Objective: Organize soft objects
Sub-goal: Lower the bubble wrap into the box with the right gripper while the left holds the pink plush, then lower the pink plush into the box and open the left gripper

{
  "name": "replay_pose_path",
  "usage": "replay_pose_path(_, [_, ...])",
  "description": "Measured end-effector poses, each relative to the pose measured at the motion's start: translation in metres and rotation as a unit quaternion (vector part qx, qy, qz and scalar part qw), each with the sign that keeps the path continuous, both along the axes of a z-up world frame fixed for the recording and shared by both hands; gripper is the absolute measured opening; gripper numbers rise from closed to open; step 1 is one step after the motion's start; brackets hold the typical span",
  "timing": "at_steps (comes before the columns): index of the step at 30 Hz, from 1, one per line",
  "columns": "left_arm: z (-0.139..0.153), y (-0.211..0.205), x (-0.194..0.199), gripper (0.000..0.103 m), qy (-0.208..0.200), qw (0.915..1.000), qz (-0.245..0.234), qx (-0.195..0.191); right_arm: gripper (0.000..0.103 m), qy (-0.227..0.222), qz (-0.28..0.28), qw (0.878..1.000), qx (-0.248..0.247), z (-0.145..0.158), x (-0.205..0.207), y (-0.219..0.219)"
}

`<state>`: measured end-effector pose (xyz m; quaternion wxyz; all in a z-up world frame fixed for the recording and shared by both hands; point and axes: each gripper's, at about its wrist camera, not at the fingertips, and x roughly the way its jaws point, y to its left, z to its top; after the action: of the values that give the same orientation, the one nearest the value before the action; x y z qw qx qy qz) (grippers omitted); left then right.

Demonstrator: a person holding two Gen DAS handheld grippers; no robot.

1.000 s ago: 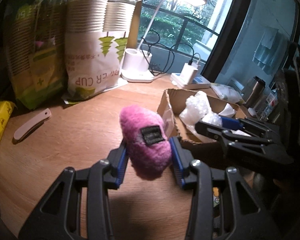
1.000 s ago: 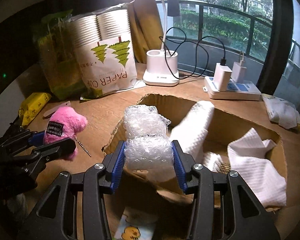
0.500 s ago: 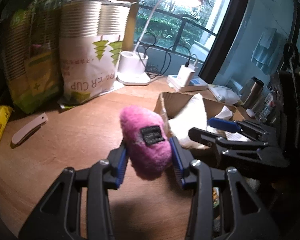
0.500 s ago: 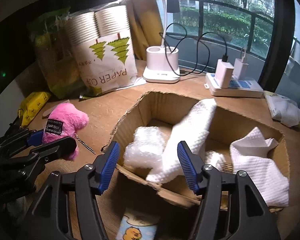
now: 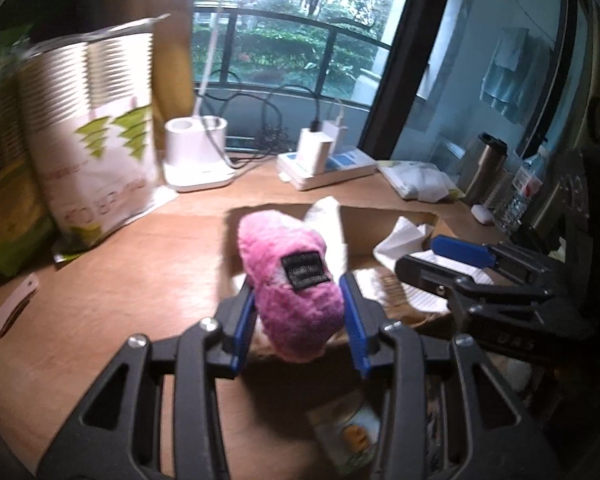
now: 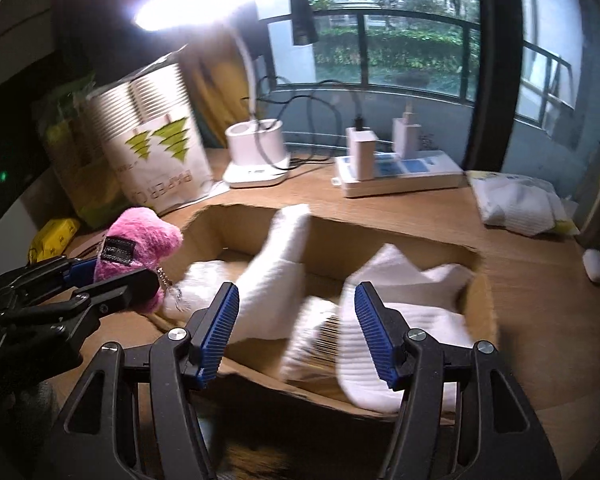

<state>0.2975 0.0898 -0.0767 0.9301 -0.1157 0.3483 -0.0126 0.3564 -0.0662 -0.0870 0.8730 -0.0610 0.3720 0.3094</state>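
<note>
Pink plush toy (image 5: pixel 296 292) clamped in left tongs (image 5: pixel 300 320)
Right tongs (image 6: pixel 296 332) apart, empty, above the cardboard box (image 6: pixel 478 280).

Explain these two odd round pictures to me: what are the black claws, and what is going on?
No robot here: a person carries a hand-held gripper in each hand, each with a wide-angle camera looking along its fingers. In the left camera's view, the left hand-held gripper squeezes a pink plush toy by the edge of a cardboard box. In the right camera's view, the right hand-held gripper is open and empty above white cloths in that box. It sits on a wooden desk.
</note>
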Motion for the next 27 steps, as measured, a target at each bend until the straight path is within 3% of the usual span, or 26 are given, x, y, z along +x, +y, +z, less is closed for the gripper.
replay_pose_path(12, [-0.011, -0.034, 0.037, 0.044, 0.025, 0.9992, -0.03, -0.005, 0.064, -0.001, -0.031, 0.999, 0.012, 0.0, 0.006, -0.049])
replay_pose_path(14, [-0.012, -0.038, 0.039, 0.054, 0.03, 0.999, -0.032, -0.005, 0.063, -0.001, -0.035, 0.999, 0.014, 0.0, 0.006, -0.053])
replay_pose_path(17, [-0.008, -0.042, 0.037, 0.06, 0.027, 0.9991, -0.034, -0.003, 0.064, -0.001, -0.04, 0.999, 0.015, 0.0, 0.003, -0.06])
replay_pose_path(27, [0.002, -0.046, 0.013, 0.067, 0.013, 0.9994, -0.03, 0.011, 0.064, -0.012, -0.039, 0.999, 0.018, 0.007, -0.014, -0.062])
